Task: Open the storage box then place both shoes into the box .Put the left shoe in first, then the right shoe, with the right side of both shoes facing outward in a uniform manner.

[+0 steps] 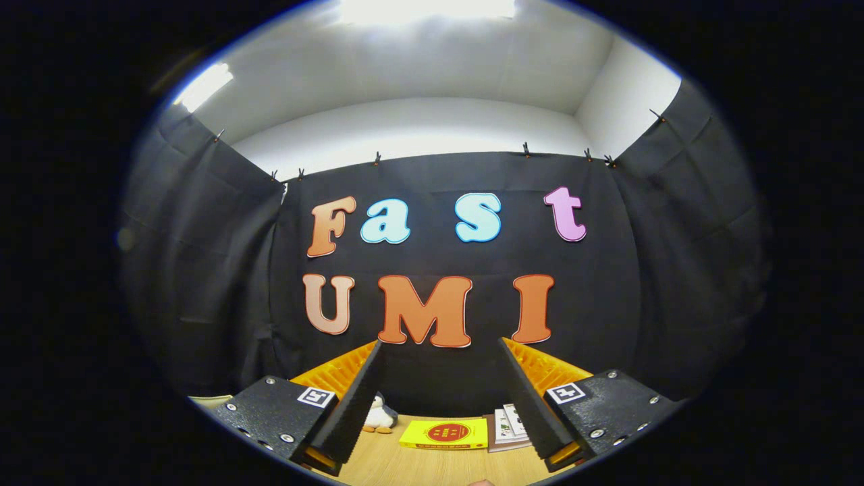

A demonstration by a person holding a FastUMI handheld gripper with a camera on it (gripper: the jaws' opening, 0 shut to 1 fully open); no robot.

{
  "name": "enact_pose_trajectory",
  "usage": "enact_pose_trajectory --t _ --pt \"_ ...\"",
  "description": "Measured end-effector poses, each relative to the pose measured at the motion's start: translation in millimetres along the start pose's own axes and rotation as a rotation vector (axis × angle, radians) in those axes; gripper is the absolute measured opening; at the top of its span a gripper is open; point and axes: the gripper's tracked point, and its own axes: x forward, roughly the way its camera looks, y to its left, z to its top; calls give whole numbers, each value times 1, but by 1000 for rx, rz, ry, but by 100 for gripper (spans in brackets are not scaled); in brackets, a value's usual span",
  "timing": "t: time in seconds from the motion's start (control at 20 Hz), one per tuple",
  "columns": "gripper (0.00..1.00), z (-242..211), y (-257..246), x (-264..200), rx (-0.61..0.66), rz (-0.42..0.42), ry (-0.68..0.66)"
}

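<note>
The claw (442, 398) was held level above the surface (432, 466), its two fingers spread well apart with nothing between them, pointing toward twelve o'clock at the booth's cloth wall. Just ahead of the fingers, in the gap between them, a flat yellow book (444, 434) with a round red mark lay on the wooden surface. At about one o'clock from it, touching or nearly so, lay a pamphlet (509, 425) with small printed pictures, partly hidden behind the right finger. At about eleven o'clock from the book, close against the left finger, stood a small penguin toy (379, 415). Beyond the fingers, at ten and two o'clock, ribbed orange parts (337, 371) showed behind them; what they belonged to could not be told. Farther off hung the black cloth wall (439, 169), and above it a white wall and ceiling lights. As for progress, the frame settled little: the claw gripped nothing and was aimed high, and where the storage box and the shoes lay, and whether the box was open or the shoes were inside, could not be judged from here.
</note>
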Motion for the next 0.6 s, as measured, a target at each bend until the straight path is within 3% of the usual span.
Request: enact_pose_trajectory --t 0.6 --pt "98 5 2 -2 -26 -30 -14"
